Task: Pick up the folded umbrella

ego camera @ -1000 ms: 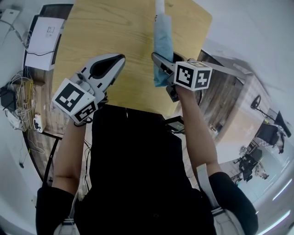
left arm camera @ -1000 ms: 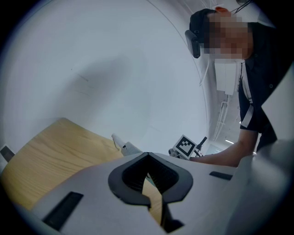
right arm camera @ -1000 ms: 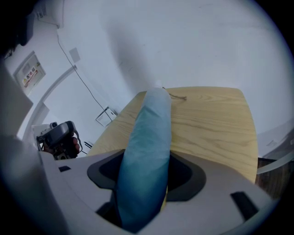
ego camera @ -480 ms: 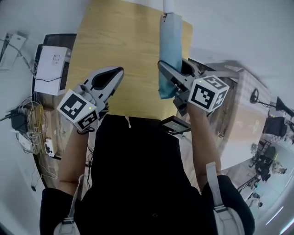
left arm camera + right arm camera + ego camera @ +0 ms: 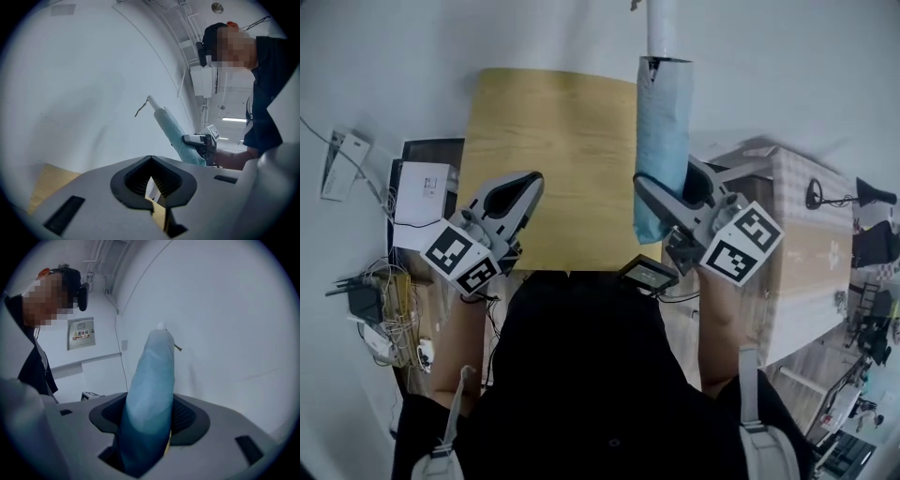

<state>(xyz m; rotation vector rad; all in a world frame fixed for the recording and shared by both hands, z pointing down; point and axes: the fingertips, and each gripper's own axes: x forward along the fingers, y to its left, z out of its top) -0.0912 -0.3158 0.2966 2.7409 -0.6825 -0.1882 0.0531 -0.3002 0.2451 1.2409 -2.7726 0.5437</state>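
- One folded umbrella (image 5: 664,141), light blue, is off the single wooden table (image 5: 553,150), over its right edge.
- There are two grippers. The right gripper (image 5: 667,180) clamps the umbrella's lower part between its two jaws.
- The left gripper (image 5: 528,183) has its jaws together on nothing, well apart from the umbrella.
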